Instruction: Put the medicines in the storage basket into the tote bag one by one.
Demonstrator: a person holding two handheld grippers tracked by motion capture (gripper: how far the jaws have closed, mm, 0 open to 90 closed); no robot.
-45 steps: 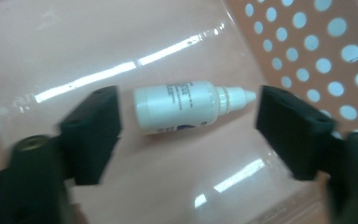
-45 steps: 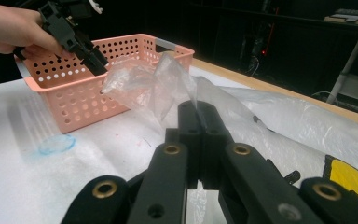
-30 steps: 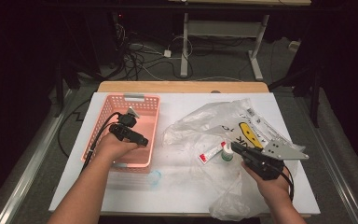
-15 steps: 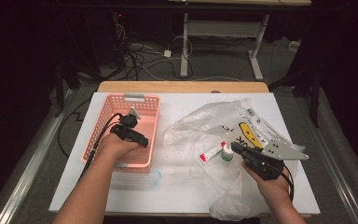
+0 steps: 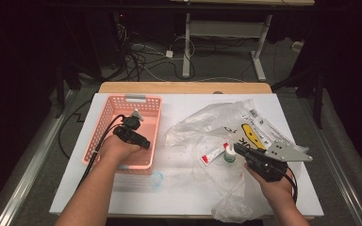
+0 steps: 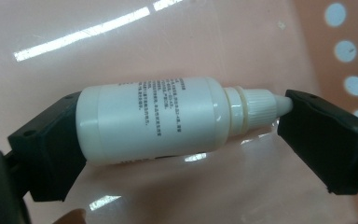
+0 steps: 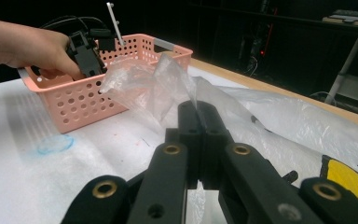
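Observation:
My left gripper (image 5: 140,139) reaches down into the pink basket (image 5: 122,100). In the left gripper view a white dropper bottle (image 6: 158,122) lies lengthwise between the jaws on the basket floor. One pad touches its base and the other the cap tip. The left gripper (image 6: 182,123) has just been closing on it. My right gripper (image 5: 238,149) rests on the table to the right, shut on a fold of the clear plastic bag (image 5: 207,123). In the right gripper view the film (image 7: 161,88) rises from between the closed tips of the right gripper (image 7: 198,111).
A second small white bottle (image 5: 229,155) and a red-and-white tube (image 5: 212,154) lie on the bag beside the right gripper. A clear, blue-rimmed lid (image 5: 156,179) sits in front of the basket. The bag carries a yellow label (image 5: 250,134). The white table top (image 5: 179,200) ends near my forearms.

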